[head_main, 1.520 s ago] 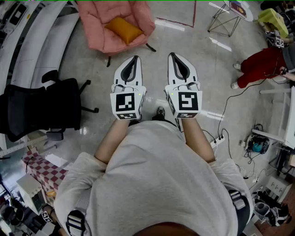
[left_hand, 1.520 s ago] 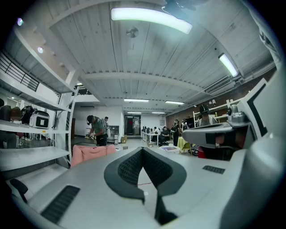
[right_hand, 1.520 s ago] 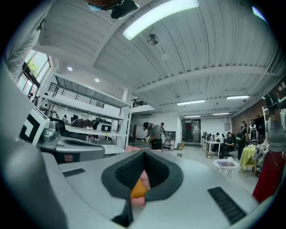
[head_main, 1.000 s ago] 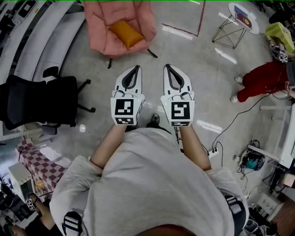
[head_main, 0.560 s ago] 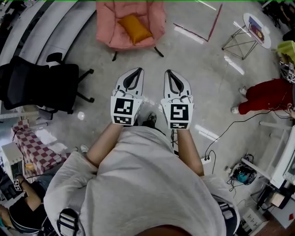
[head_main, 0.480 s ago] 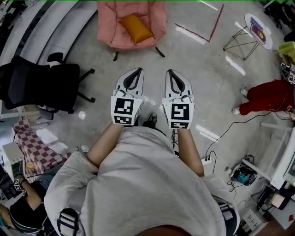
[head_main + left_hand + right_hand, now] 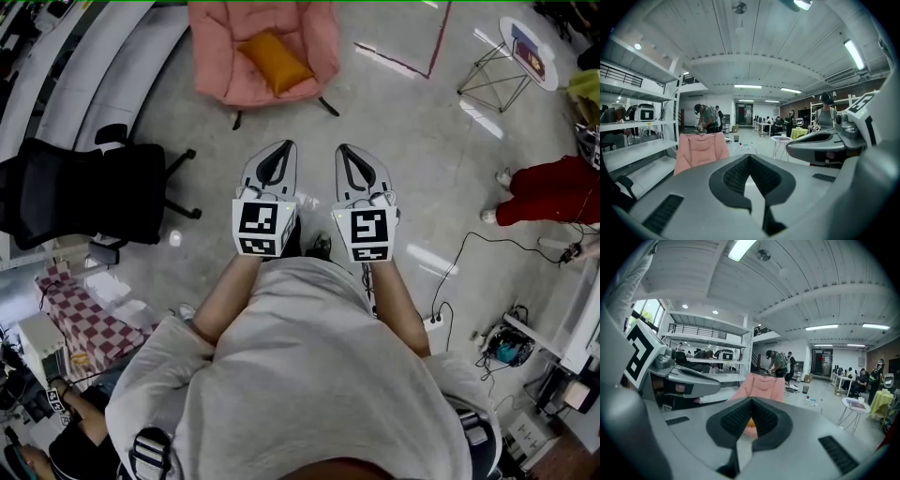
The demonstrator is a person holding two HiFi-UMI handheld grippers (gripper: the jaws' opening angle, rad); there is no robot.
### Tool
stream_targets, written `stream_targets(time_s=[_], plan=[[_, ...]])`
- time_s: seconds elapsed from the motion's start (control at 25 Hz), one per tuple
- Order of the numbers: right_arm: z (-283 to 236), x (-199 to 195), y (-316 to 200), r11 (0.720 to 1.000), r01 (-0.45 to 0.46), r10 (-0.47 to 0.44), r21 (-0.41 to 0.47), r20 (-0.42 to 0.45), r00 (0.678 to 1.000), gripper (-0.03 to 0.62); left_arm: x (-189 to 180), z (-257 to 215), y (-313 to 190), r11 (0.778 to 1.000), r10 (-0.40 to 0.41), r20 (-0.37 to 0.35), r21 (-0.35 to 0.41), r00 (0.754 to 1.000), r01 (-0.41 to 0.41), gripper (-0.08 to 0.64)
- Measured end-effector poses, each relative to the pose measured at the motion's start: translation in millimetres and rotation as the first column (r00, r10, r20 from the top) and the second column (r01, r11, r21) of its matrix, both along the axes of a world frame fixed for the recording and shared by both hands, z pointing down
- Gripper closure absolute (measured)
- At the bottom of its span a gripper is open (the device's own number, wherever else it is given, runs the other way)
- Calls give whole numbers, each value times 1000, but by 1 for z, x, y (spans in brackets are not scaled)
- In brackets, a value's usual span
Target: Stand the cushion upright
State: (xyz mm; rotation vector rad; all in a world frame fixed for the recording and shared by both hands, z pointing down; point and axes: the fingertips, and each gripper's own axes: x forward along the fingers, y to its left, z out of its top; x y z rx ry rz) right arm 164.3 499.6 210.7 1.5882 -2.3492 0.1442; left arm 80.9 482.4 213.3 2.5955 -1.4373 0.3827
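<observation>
1. While the person holds both tools out side by side in front of the chest, the left gripper (image 7: pixel 277 148) has its jaws pressed together with nothing between them.
2. The right gripper (image 7: pixel 348 150) is closed in the same way and also holds nothing.
3. Both grippers point across the bare floor (image 7: pixel 403 122) toward a pink chair (image 7: pixel 220 52) and slightly downward.
4. The cushion (image 7: pixel 275 62), which is orange, lies flat and slanted on the seat of the pink chair, well apart from both grippers.
5. In the right gripper view, a sliver of the cushion shows through the notch behind the closed jaw tips, with the chair's back rising above it.
6. A black office chair (image 7: pixel 89 192) stands to the left of the grippers, near white shelves (image 7: pixel 80 84).
7. A small round table (image 7: pixel 527 39) with thin metal legs stands far off to the right.
8. A person in red clothes (image 7: pixel 553 192) is at the right edge of the head view.
</observation>
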Motion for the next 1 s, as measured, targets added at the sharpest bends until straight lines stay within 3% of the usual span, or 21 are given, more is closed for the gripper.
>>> stream_targets(time_s=[0.48,0.68,0.84,1.0], plan=[[17,-65,-130,996,26,-26,-91,3,1000,584,-76,15,-122,997,-49,-44,-56,998,46,548],[19,-106,-182,989,54,-56,-136,-6,998,584,-105,18,-169,996,-24,-58,-88,998,19,548],[33,-144,-214,972,94,-96,-215,3,995,584,-130,36,-196,988,8,-26,-153,1000,-12,548],[35,-160,-240,972,75,-80,-222,-13,997,584,-155,38,-224,986,5,-35,-164,999,-11,548]])
